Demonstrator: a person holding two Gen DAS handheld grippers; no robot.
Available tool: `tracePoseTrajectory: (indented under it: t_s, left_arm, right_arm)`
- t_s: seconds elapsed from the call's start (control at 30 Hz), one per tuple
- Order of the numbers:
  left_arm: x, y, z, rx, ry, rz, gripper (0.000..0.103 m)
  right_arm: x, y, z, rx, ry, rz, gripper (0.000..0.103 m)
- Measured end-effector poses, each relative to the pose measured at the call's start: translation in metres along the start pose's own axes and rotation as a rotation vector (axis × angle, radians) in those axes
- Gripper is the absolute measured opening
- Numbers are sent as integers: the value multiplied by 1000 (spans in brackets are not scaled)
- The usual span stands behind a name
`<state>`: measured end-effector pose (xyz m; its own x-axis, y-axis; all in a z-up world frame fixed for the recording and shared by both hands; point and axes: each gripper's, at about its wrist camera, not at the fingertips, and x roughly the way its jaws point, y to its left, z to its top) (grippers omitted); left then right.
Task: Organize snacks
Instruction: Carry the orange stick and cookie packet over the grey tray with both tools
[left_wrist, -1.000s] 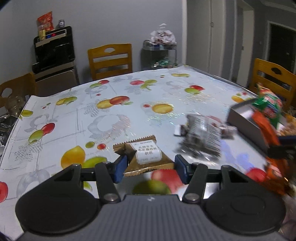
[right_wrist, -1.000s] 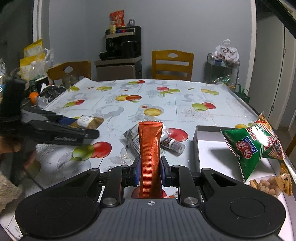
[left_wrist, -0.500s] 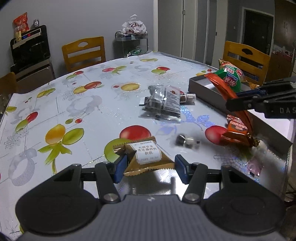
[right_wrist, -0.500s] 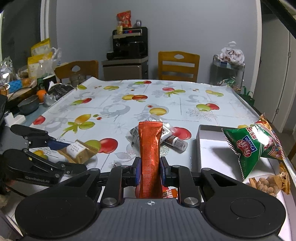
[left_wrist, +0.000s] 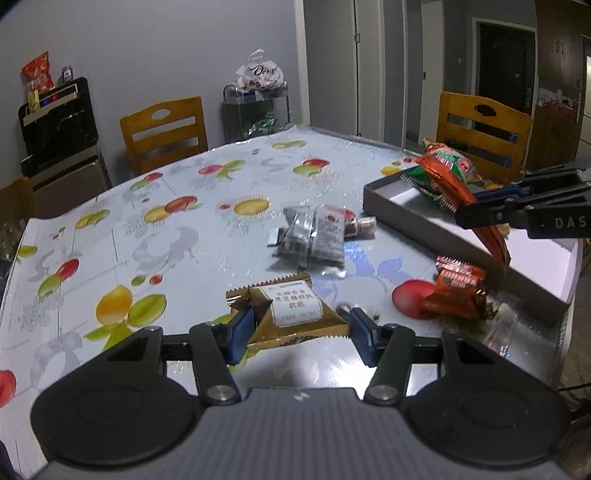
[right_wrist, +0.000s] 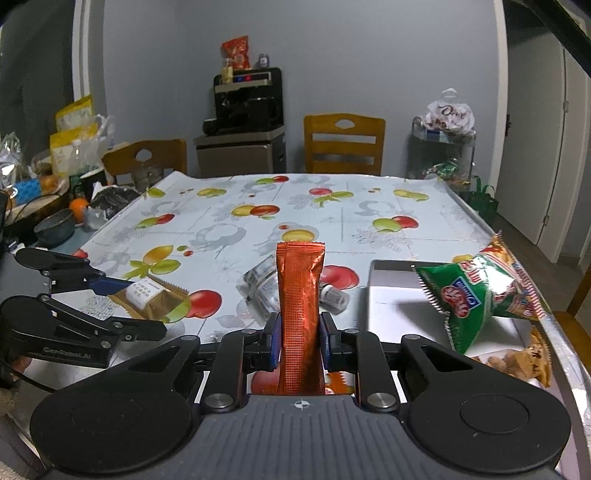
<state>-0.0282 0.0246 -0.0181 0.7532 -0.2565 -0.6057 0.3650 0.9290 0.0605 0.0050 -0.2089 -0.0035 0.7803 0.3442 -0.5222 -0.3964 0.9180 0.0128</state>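
My left gripper (left_wrist: 299, 330) is shut on a gold-brown snack packet (left_wrist: 286, 314) with a white label and holds it over the table; it also shows in the right wrist view (right_wrist: 151, 295). My right gripper (right_wrist: 298, 341) is shut on a long orange stick packet (right_wrist: 300, 314), held upright beside the grey tray (right_wrist: 391, 291). In the left wrist view the right gripper (left_wrist: 476, 206) holds that orange packet (left_wrist: 461, 199) over the tray (left_wrist: 413, 218). A green chip bag (right_wrist: 476, 295) lies in the tray with a peanut bag (right_wrist: 517, 362).
Clear-wrapped snacks and a small bottle (left_wrist: 317, 236) lie mid-table on the fruit-print cloth. A small orange packet (left_wrist: 456, 293) lies by the tray's near wall. Wooden chairs (left_wrist: 162, 129) stand around the table. Bowls and bags (right_wrist: 55, 206) crowd the left counter.
My left gripper has carried the gold packet rightward toward the tray side. My right gripper has kept the orange stick packet near the tray, moving a little.
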Motion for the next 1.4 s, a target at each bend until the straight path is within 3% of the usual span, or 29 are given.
tracePoseTrajectory:
  t_s: [0.23, 0.63, 1.03, 1.4]
  left_arm:
    - [-4, -14, 12, 23, -28, -28, 54]
    - [-6, -60, 44, 106, -90, -151, 54]
    - [27, -134, 73, 220, -89, -292, 54]
    - [67, -195, 83, 303, -54, -455, 54]
  right_arm:
    - [-14, -15, -1, 17, -19, -30, 23]
    - [-41, -64, -15, 91, -32, -150, 23]
    - [-60, -114, -40, 169, -23, -241, 23]
    - [-60, -144, -66, 209, 22, -235, 23]
